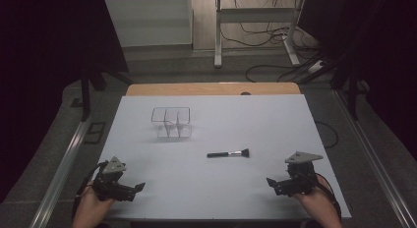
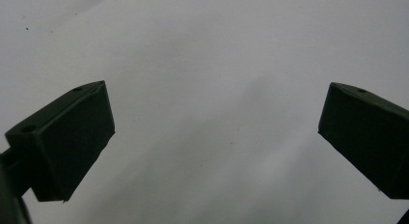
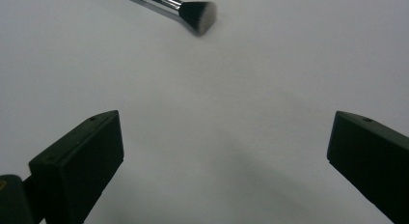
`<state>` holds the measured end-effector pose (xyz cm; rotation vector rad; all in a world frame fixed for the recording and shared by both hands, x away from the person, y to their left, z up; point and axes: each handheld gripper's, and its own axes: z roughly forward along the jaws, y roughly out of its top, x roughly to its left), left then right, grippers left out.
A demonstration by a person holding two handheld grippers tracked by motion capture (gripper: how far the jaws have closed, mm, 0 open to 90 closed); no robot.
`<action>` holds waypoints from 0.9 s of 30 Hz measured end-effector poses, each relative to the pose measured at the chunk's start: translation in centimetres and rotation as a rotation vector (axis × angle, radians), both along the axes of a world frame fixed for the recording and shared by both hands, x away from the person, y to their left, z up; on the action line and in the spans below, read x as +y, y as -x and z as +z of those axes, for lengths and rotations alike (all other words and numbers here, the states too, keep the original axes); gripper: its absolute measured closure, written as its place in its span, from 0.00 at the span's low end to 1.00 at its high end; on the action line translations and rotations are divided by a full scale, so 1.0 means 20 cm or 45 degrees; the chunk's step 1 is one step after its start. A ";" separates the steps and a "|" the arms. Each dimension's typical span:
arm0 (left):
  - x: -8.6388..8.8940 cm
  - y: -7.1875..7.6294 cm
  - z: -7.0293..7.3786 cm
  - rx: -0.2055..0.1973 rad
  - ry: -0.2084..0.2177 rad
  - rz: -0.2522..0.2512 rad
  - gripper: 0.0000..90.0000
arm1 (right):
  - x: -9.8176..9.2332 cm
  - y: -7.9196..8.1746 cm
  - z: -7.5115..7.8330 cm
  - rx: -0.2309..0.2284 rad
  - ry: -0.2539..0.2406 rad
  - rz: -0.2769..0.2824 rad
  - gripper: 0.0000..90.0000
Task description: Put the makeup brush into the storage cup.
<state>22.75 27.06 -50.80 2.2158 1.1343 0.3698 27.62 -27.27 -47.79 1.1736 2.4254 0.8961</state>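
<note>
**White table, brush between my grippers**

White and bare, the table stretches out under dim light, with a strip of wood at its far edge and a grey floor beyond it.

On that sheet lies the brush, flat on its side a little right of the middle. Its black handle points to my left and its dark bristle head to my right, with a short silver collar between them. In the right gripper view I see the brush near the top edge, bristle end nearest, well ahead of my jaws and touching neither.

My right gripper rests near the front right corner of the table, pointing inward to my left. Its jaws stand wide apart with only white surface between them; it holds nothing. The brush lies ahead of it and to the left, apart from it.

My left gripper sits near the front left corner, pointing inward to my right. Its jaws are spread wide too, with bare table between them and nothing gripped.

Farther back, left of the middle, stands a clear box with thin dividers inside. It is well apart from the brush and from both grippers.

Behind the table, cables lie across the floor around the white legs of a stand.
</note>
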 end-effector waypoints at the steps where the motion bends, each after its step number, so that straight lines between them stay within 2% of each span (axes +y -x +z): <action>1: 0.00 0.00 0.00 -0.002 0.000 0.003 0.00 | 0.00 0.00 0.00 0.000 0.000 0.000 0.00; 4: 0.00 0.00 0.00 -0.005 -0.009 0.010 0.00 | 0.02 0.00 0.01 0.006 0.045 0.021 0.00; 12: -0.02 -0.01 0.00 -0.010 -0.025 0.003 0.00 | 0.03 -0.02 0.01 0.052 0.064 0.042 0.00; 21: -0.05 -0.01 -0.01 0.007 -0.062 -0.039 0.00 | 0.05 -0.04 0.02 0.042 0.109 0.077 0.00; 27: -0.05 -0.01 -0.01 0.008 -0.051 -0.032 0.00 | 0.06 -0.06 0.02 0.063 0.119 0.078 0.00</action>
